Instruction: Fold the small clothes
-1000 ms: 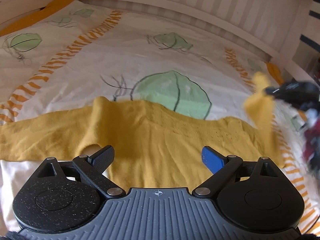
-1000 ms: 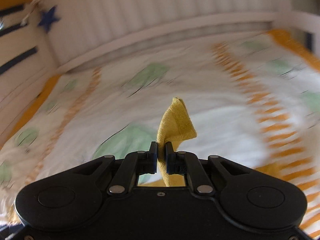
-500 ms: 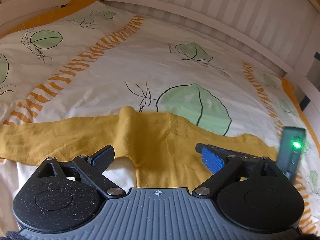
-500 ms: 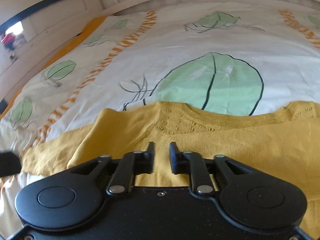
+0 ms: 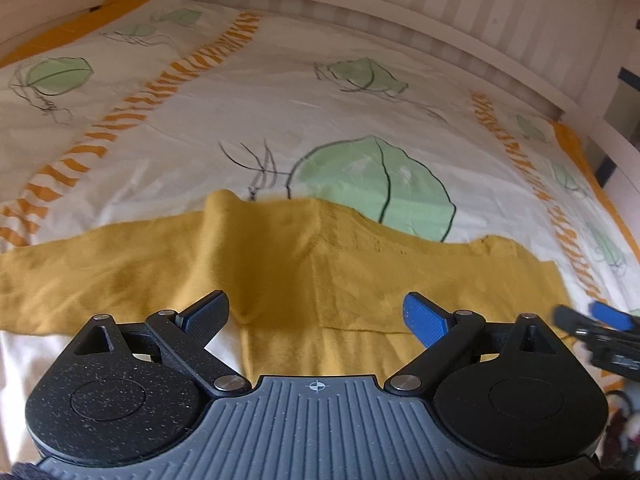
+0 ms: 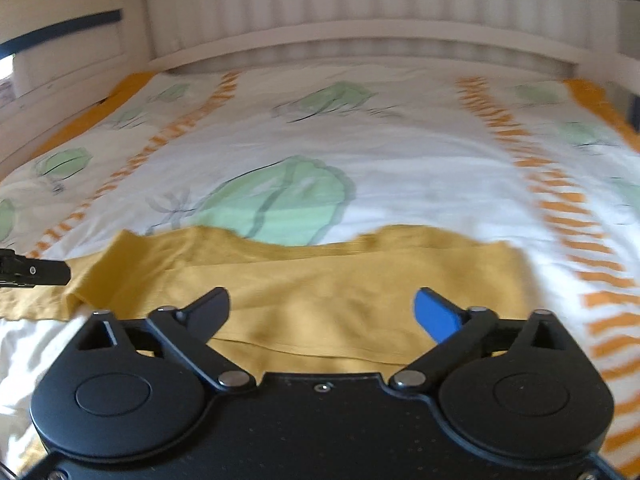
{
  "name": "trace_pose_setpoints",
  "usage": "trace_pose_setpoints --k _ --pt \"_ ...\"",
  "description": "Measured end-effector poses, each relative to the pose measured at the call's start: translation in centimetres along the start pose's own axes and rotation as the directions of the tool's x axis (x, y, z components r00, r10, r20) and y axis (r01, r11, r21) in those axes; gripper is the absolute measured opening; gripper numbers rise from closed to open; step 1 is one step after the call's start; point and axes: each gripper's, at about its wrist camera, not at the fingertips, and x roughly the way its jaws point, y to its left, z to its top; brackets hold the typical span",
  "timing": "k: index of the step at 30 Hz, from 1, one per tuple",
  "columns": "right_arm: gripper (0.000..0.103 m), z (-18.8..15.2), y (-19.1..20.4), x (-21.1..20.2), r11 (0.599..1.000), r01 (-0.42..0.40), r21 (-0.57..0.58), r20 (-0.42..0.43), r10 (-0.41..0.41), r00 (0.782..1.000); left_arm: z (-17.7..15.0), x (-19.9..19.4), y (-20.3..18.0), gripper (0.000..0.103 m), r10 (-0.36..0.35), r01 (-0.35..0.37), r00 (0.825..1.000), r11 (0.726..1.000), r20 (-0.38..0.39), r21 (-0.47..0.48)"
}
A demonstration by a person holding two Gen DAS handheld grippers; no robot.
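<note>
A small mustard-yellow knit top (image 5: 304, 264) lies flat on the bed, one sleeve stretched out to the left and the right side folded over the body. It also shows in the right wrist view (image 6: 320, 280). My left gripper (image 5: 316, 314) is open and empty, hovering just over the top's near part. My right gripper (image 6: 322, 310) is open and empty above the folded right part. Its tip shows at the right edge of the left wrist view (image 5: 600, 320). The left gripper's tip shows at the left edge of the right wrist view (image 6: 36, 272).
The bedcover (image 5: 280, 112) is white with green leaves and orange striped bands. A white slatted bed frame (image 5: 400, 4) runs around the far and side edges. A dark red and white item (image 5: 624, 432) sits at the lower right.
My right gripper carried the raised sleeve over onto the top's body, let it go and opened wide. It then drew back. My left gripper stayed open.
</note>
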Motion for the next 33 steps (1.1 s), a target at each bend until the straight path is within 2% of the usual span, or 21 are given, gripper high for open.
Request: trace_pose_setpoints --k 2,3,5,12,21,27,29,33 --pt "0.102 -0.5 -1.1 -0.9 0.998 0.069 -0.005 0.016 -0.069 0.998 -0.3 1.0 -0.4 0.093 -0.005 0.005 1.000 1.000 -0.004 0.014" --pt "0.102 -0.7 -1.5 -1.2 0.996 0.091 -0.008 0.020 -0.091 0.996 -0.4 1.6 -0.6 0.086 -0.005 0.005 1.000 1.000 -0.009 0.025" --pt "0.102 -1.2 -2.5 -1.8 0.994 0.108 -0.006 0.030 -0.108 0.994 -0.6 2.8 -0.8 0.085 -0.012 0.013 1.000 0.999 -0.026 0.039" --pt "0.102 -0.3 -5.2 -2.1 0.995 0.023 0.098 -0.006 -0.023 1.000 -1.4 6.3 0.1 0.078 -0.047 0.046 0.994 0.999 -0.094 -0.022" --pt "0.102 -0.1 -7.2 -2.3 0.985 -0.010 0.172 -0.031 0.016 0.999 -1.6 9.1 -0.3 0.075 -0.083 0.076 0.990 0.995 -0.116 -0.064" --pt "0.102 0.1 -8.7 -2.0 0.970 -0.021 0.242 -0.040 0.032 0.999 -1.5 10.2 -0.8 0.075 -0.083 0.079 0.992 0.996 -0.100 -0.038" --pt "0.102 0.1 -9.3 -1.8 0.960 -0.027 0.278 -0.046 0.042 0.998 -1.4 10.4 -0.6 0.069 -0.095 0.091 0.992 0.994 -0.083 -0.058" --pt "0.102 0.1 -10.6 -1.0 0.939 -0.023 0.343 -0.070 0.050 0.996 -1.0 10.5 0.1 0.028 -0.086 0.078 0.995 0.988 -0.055 -0.132"
